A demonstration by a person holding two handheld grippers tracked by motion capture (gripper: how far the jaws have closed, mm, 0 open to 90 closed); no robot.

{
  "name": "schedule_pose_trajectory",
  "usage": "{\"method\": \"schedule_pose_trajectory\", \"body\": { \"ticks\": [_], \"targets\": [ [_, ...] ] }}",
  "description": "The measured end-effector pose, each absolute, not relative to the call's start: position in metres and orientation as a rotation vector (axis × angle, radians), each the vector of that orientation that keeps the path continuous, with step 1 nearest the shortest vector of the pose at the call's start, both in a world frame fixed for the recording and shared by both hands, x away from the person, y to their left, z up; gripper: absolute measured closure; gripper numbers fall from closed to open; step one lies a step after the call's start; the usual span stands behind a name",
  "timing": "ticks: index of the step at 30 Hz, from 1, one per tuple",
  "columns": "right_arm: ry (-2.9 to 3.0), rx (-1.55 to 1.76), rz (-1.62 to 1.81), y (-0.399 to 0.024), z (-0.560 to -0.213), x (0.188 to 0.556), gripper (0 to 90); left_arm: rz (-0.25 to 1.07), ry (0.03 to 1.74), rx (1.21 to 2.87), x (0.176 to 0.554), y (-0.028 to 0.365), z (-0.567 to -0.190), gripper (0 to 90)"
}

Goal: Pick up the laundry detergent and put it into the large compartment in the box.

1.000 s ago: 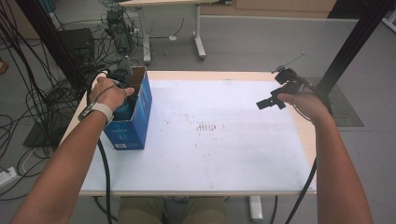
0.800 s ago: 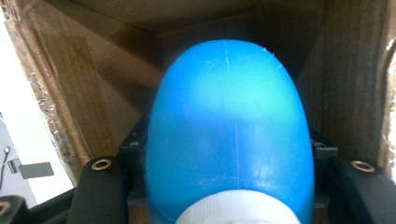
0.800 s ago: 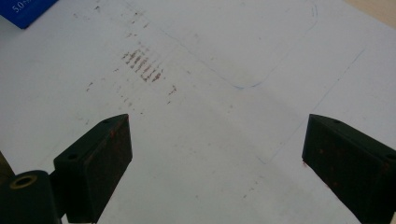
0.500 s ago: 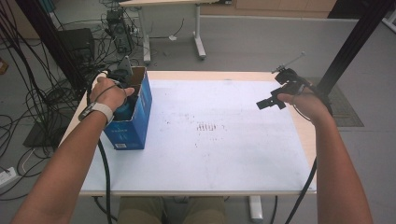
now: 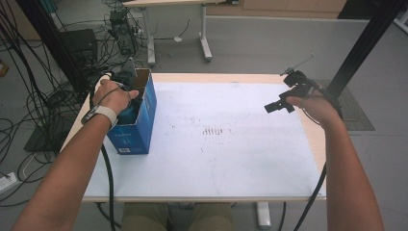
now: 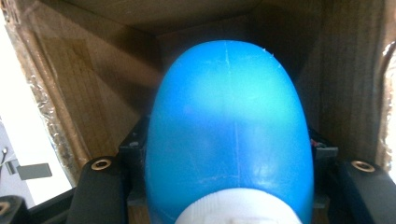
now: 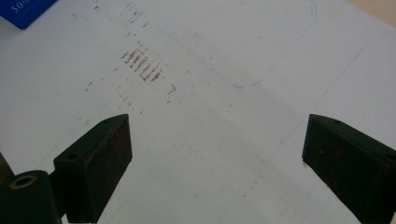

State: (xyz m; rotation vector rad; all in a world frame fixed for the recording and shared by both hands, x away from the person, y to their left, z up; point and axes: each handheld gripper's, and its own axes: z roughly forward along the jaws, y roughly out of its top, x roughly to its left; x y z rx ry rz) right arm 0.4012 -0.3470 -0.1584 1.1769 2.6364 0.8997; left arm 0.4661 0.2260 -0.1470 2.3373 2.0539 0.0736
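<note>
A blue box (image 5: 142, 122) with a brown cardboard inside (image 6: 88, 79) stands open-topped at the table's left edge. My left gripper (image 6: 229, 149) reaches down into it, under the person's left hand (image 5: 113, 96). It is shut on a blue bottle (image 6: 229, 121) with a white cap (image 6: 238, 210), the black jaws pressing on both its sides. A little of the bottle (image 5: 129, 113) shows below the hand in the high view. My right gripper (image 5: 278, 106) hovers over the table's far right, open, with only the white sheet between its fingers (image 7: 98, 163).
A white sheet (image 5: 231, 154) covers the tabletop and has a patch of red-brown marks (image 5: 214, 131) at its middle. Cables and equipment (image 5: 120, 29) crowd the floor at the far left. A black post (image 5: 365, 43) rises at the right.
</note>
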Motion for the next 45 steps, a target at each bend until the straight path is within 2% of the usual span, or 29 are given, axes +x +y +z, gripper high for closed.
{"method": "schedule_pose_trajectory", "body": {
  "ticks": [6,13,34,37,42,45],
  "targets": [
    [2.637,1.177,0.901,-0.348,-0.160,0.401,8.2,0.064,2.046,2.325,0.466,0.229,-0.146,36.8],
    [2.638,1.179,0.895,-0.347,-0.158,0.401,8.2,0.075,2.052,2.307,0.463,0.232,-0.145,29.3],
    [2.633,1.180,0.884,-0.348,-0.154,0.397,8.2,0.104,1.999,2.292,0.455,0.237,-0.131,27.8],
    [2.632,1.170,0.889,-0.347,-0.154,0.396,8.2,0.120,1.991,2.278,0.452,0.239,-0.125,21.4],
    [2.633,1.175,0.888,-0.346,-0.153,0.395,8.2,0.141,1.965,2.275,0.447,0.239,-0.115,18.1],
    [2.633,1.169,0.889,-0.346,-0.152,0.394,8.2,0.162,1.949,2.263,0.443,0.241,-0.110,13.1]
  ]
}}
